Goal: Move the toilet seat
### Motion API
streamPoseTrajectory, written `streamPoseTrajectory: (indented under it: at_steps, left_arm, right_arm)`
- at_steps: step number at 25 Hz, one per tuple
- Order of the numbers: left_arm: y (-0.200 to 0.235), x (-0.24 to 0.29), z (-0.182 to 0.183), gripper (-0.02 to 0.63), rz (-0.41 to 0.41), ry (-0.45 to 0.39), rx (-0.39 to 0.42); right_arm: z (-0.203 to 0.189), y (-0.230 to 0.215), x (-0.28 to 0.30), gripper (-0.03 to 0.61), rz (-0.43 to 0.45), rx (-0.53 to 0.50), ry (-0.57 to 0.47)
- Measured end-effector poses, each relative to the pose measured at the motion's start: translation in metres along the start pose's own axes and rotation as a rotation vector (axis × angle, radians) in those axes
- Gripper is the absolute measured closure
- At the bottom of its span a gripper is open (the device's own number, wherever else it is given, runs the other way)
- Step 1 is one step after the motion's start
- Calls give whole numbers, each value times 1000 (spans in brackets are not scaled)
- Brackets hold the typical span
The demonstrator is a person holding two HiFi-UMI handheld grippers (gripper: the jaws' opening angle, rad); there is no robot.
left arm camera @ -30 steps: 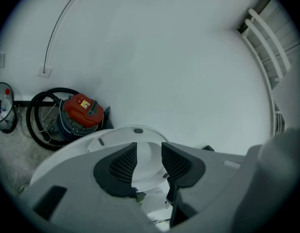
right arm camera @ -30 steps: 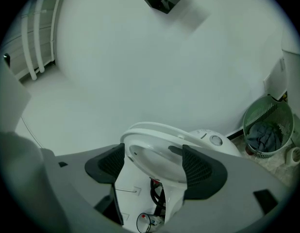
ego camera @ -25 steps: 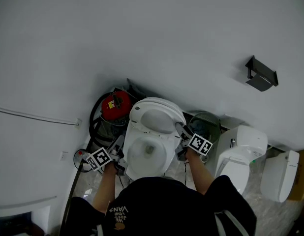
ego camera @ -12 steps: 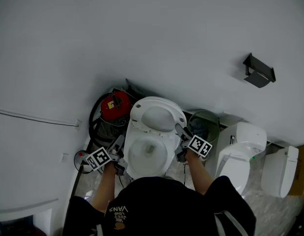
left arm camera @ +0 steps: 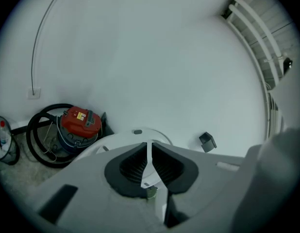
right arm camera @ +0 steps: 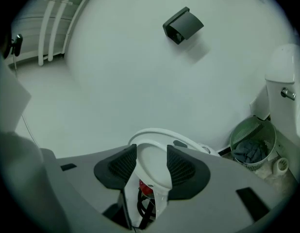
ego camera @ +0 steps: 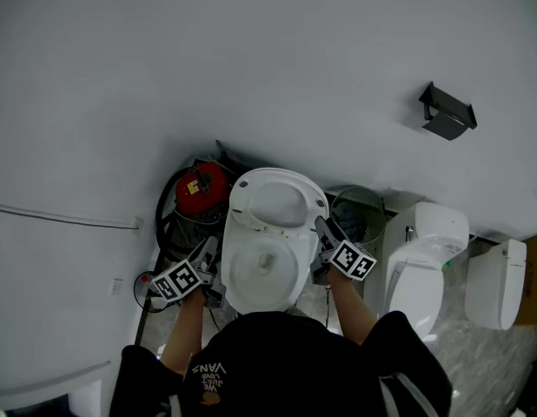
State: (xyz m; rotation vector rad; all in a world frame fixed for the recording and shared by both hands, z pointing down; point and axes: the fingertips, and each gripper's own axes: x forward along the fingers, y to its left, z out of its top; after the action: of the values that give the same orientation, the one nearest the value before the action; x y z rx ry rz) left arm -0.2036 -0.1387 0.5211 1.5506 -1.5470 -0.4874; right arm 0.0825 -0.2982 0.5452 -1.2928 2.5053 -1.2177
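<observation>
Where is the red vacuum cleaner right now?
In the head view the red vacuum cleaner stands on the floor by the wall, just left of the toilet, ringed by its black hose.

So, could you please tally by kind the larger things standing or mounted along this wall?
White ceramic fixtures: 3
Red canister vacuum cleaner: 1
Green wire waste basket: 1
Black wall-mounted holder: 1
Total: 6

We note | left tongs (left arm camera: pixel 148 152) just closed tight on toilet seat (ego camera: pixel 277 200) edge | right tongs (right arm camera: pixel 151 152) just narrowed onto it
</observation>
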Motion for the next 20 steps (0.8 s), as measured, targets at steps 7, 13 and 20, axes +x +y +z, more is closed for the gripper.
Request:
streamPoseTrajectory:
  at_steps: [7,13,20]
  left_arm:
    - [-5,-12,5,614,22,42,174]
    - [-20,-26,1,614,-53,77,286]
    - [-29,-44,-2,614,-82,93,449]
  right_arm:
    - [1,24,-39,577,-24,-50,-87]
    - [-13,44,-75,578,-47,-70,-134]
    - [-33,67,-113,580,-44,-96,-168]
